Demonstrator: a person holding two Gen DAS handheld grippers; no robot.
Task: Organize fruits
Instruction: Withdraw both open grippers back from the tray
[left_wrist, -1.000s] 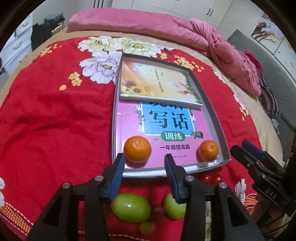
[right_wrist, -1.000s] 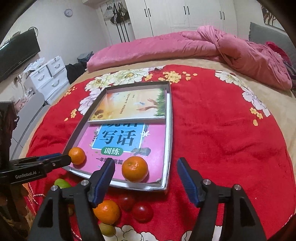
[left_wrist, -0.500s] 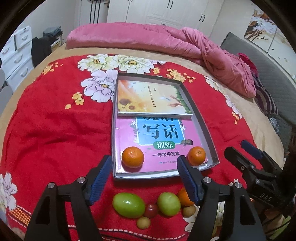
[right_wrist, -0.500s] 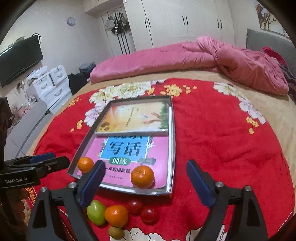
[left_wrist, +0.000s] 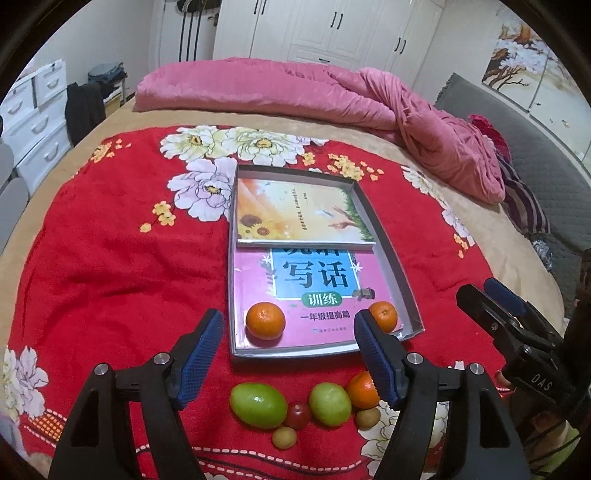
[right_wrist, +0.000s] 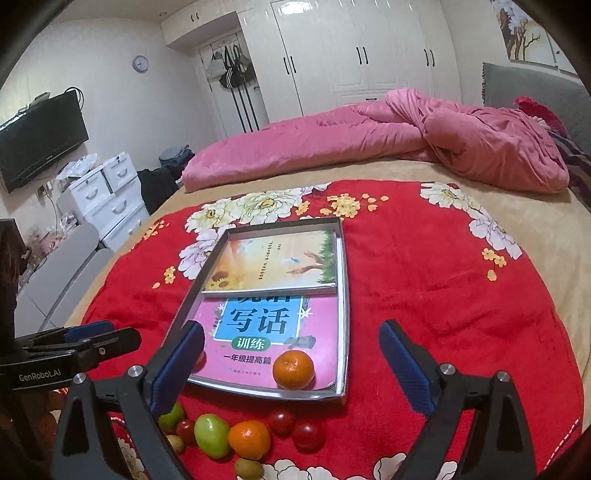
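A grey tray (left_wrist: 402, 280) lies on a red flowered blanket and holds two books. Two oranges sit at its near end: one left (left_wrist: 265, 320), one right (left_wrist: 384, 315), the right one also in the right wrist view (right_wrist: 293, 370). In front of the tray lie loose fruits: two green ones (left_wrist: 258, 405) (left_wrist: 330, 403), an orange (right_wrist: 249, 439), red cherry tomatoes (right_wrist: 308, 435) and small brown fruits (left_wrist: 284, 437). My left gripper (left_wrist: 290, 360) is open and empty above the loose fruits. My right gripper (right_wrist: 291, 373) is open and empty, above the tray's near edge.
The tray holds a pink book (left_wrist: 314, 295) and a sunflower book (left_wrist: 299, 214). A pink quilt (left_wrist: 332, 92) lies along the far side of the bed. White drawers (right_wrist: 107, 195) and a TV (right_wrist: 40, 140) stand at the left.
Both grippers have pulled back and risen, and both have opened wider. More of the loose fruit row in front of the tray now shows. The fruits have not moved.
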